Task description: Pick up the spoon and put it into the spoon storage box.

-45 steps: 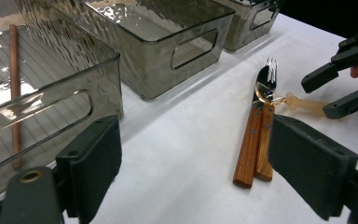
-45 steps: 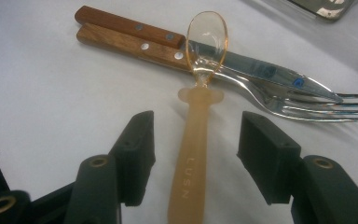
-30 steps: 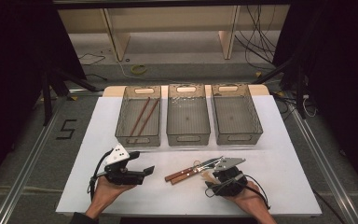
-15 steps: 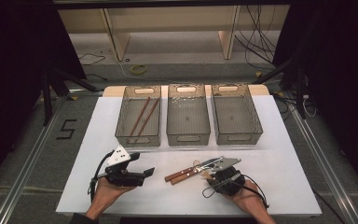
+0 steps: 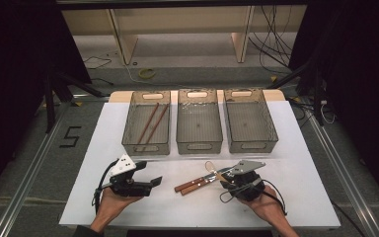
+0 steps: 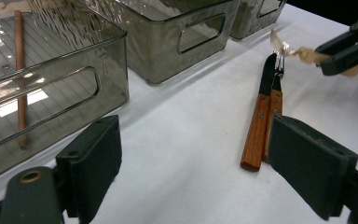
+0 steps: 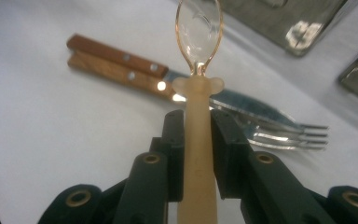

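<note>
Looking along the right gripper [image 7: 198, 135] in its own view, you can see a small see-through spoon [image 7: 198, 60] with a pale handle standing between the two black jaws. The jaws press on the handle from both sides, pinching it, and they have just been closing on it. The spoon's bowl sticks out past the jaw tips. From the high view the spoon [image 5: 213, 170] is small and hard to make out, but that view shows where everything sits on the white table [image 5: 296, 177].

The left gripper [image 6: 191, 163] has its jaws spread wide apart with nothing between them. It sits over the table, apart from the spoon.

Just behind the spoon lie a knife [image 7: 116, 55] and a fork [image 7: 279, 133], both with brown wooden handles, side by side and touching. They lie between the two grippers in the high view.

Three grey bins stand in a row at the far side. The left bin [image 5: 128, 143] has two brown chopsticks [image 5: 150, 123] in it. The middle bin [image 5: 200, 145] and the right bin [image 5: 271, 133] are beside it.
</note>
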Demonstrator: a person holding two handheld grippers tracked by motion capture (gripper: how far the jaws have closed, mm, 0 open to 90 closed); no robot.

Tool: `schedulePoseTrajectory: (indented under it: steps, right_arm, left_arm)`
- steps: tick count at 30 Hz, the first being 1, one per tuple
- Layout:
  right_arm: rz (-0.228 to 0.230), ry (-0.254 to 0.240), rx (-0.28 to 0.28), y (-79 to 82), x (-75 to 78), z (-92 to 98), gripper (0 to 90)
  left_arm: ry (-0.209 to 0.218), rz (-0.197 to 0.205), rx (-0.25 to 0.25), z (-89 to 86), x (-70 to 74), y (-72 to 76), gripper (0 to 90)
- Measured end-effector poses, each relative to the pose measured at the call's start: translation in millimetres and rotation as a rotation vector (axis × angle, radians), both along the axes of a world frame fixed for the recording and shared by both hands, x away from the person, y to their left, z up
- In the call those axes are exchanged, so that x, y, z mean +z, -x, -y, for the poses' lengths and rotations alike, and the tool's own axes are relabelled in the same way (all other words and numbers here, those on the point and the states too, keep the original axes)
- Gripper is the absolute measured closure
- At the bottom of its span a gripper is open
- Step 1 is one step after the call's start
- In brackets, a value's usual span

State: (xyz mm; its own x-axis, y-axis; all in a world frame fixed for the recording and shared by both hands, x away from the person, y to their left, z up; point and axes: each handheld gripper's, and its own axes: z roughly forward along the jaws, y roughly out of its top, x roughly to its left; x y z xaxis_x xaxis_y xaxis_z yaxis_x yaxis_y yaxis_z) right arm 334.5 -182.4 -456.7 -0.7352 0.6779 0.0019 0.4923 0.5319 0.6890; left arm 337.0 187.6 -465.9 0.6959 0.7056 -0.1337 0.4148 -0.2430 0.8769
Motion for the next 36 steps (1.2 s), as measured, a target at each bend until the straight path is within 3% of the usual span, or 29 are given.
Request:
schedulePoseTrajectory:
  steps: [9, 15, 22, 36]
  right_arm:
    - [0.055, -0.044, 0.001, -16.0, 23.5, -6.5, 77.0]
    - [0.094, -0.093, -0.022, -34.8, 42.6, -9.8, 77.1]
    - [0.123, -0.102, -0.046, -62.1, 59.4, -16.2, 77.1]
    - [0.123, -0.103, -0.11, -107.7, 60.1, -28.5, 77.0]
  left_arm:
    - [0.009, 0.003, 0.005, -0.9, 0.1, -0.2, 17.1]
    - [0.018, 0.006, 0.016, -2.8, -0.1, -0.2, 17.1]
    - [0.02, 0.004, 0.017, -3.5, -0.7, -0.6, 17.0]
    - [0.028, 0.007, 0.031, -5.1, -0.7, -1.5, 16.9]
